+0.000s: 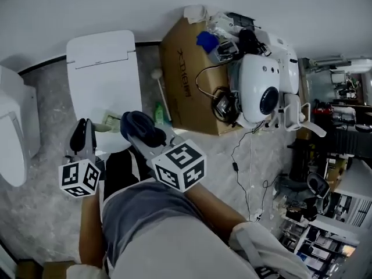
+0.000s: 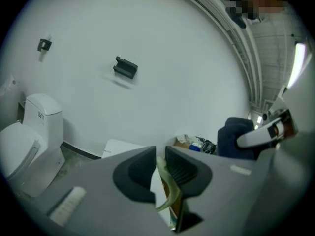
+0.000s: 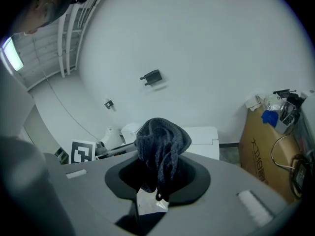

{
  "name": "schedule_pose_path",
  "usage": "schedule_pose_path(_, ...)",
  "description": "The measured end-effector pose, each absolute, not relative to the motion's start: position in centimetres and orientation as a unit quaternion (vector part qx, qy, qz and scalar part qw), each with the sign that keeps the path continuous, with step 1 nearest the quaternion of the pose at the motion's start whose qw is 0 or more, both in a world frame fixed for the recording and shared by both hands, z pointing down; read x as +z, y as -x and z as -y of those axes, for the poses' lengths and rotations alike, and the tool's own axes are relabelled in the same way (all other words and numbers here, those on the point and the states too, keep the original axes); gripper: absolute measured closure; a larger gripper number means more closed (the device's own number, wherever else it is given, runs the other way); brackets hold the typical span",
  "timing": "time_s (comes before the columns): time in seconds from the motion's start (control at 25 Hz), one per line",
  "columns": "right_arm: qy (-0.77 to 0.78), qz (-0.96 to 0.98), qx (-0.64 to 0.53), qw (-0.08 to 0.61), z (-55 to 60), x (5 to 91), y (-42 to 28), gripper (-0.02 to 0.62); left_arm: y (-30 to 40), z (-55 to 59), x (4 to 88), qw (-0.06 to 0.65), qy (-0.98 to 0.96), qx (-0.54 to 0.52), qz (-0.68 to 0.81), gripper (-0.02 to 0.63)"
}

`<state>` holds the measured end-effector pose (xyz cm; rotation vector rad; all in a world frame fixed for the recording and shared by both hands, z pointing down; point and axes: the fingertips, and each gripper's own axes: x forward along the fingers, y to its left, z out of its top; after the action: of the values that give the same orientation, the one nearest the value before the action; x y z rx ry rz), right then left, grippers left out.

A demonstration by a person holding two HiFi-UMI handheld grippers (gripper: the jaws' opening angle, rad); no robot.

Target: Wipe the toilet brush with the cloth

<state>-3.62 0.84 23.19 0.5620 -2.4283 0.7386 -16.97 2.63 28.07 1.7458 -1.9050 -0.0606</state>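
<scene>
My left gripper [image 1: 82,128] hangs over the front of the closed white toilet [image 1: 102,74], shut on a thin pale green piece [image 2: 166,183] that looks like the toilet brush's handle [image 1: 109,122]. This piece reaches right toward the cloth. My right gripper [image 1: 139,131] is just to its right, shut on a bunched dark blue cloth [image 3: 160,144] that hides the fingertips. In the left gripper view the cloth [image 2: 235,135] shows at right, apart from the left jaws. The brush's head is hidden.
A cardboard box [image 1: 185,83] with cables and a white device [image 1: 260,92] stands right of the toilet. A white stick with a ball end [image 1: 158,83] and a green bottle [image 1: 160,114] lean by it. A second toilet [image 1: 14,138] stands left. Cables [image 1: 237,167] trail on the floor.
</scene>
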Motion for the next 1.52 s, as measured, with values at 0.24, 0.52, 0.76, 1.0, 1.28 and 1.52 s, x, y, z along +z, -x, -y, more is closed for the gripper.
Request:
schedule_pose_path(0.24, -0.175, 0.909, 0.26, 0.274, 0.9, 25.0, 6.7, 0.503, 17.4, -2.0, 28.6, 0.274, -0.656, -0.024, 0.703, 0.606)
schedule_pose_path(0.52, -0.122, 0.921, 0.245, 0.277, 3.6, 27.1, 9.7, 0.495, 17.8, -1.3, 28.4, 0.271, -0.643, -0.034, 0.715, 0.606)
schedule_pose_path(0.76, -0.097, 0.914, 0.269, 0.287, 4.6, 30.8, 10.7, 0.495, 18.0, -1.0, 28.7, 0.261, -0.632, -0.031, 0.729, 0.606)
schedule_pose_path(1.0, -0.07, 0.904, 0.293, 0.304, 5.2, 35.1, 11.4, 0.495, 18.3, -0.3, 29.1, 0.259, -0.62, -0.04, 0.739, 0.606)
schedule_pose_path(1.28, -0.046, 0.885, 0.33, 0.326, 5.2, 40.6, 12.0, 0.495, 18.7, -0.3, 29.4, 0.256, -0.606, -0.048, 0.751, 0.606)
schedule_pose_path(1.52, -0.013, 0.873, 0.337, 0.353, 4.5, 44.8, 12.6, 0.495, 18.9, -0.5, 29.7, 0.255, -0.596, -0.06, 0.76, 0.606)
